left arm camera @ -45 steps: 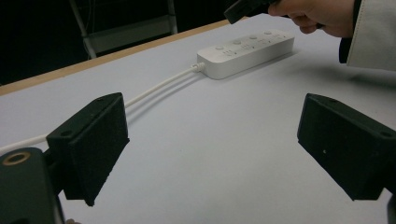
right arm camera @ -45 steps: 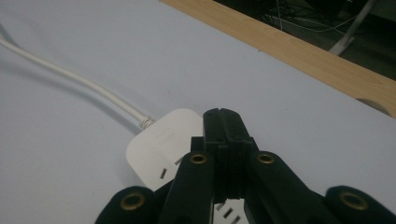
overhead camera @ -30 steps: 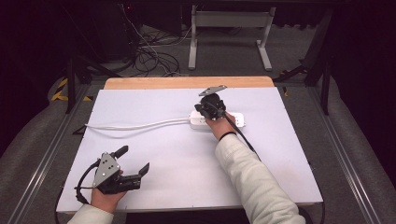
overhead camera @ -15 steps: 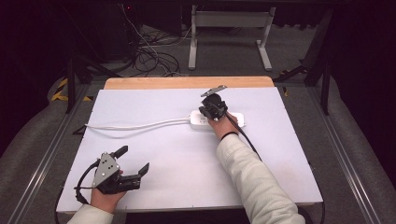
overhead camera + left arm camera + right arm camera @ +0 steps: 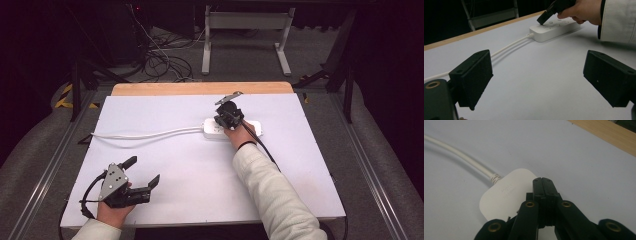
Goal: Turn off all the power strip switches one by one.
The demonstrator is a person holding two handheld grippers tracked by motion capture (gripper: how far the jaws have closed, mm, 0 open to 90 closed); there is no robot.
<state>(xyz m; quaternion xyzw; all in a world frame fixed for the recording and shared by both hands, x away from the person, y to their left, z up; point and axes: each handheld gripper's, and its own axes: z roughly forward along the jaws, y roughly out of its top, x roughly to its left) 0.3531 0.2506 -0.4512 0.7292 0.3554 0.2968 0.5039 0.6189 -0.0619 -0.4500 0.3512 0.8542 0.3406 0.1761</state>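
A white power strip [image 5: 216, 129] lies at the middle back of the white table top, its white cable [image 5: 145, 134] running off to the left. My right gripper [image 5: 225, 116] is shut, its closed tips pressed down on the strip's top near the cable end [image 5: 509, 188]. The left gripper view shows the same contact, the black tip [image 5: 543, 19] touching the strip [image 5: 554, 28]. My left gripper [image 5: 142, 172] rests near the front left edge, open, with nothing between its fingers [image 5: 472, 75].
The table's wooden back edge [image 5: 200, 88] runs behind the strip. Beyond it on the floor are tangled cables [image 5: 165, 60] and a metal stand [image 5: 245, 35]. A sleeved forearm [image 5: 265, 185] crosses the right half of the table.
The right gripper has shifted slightly over the power strip and stays pressed on it. The left gripper has not moved.
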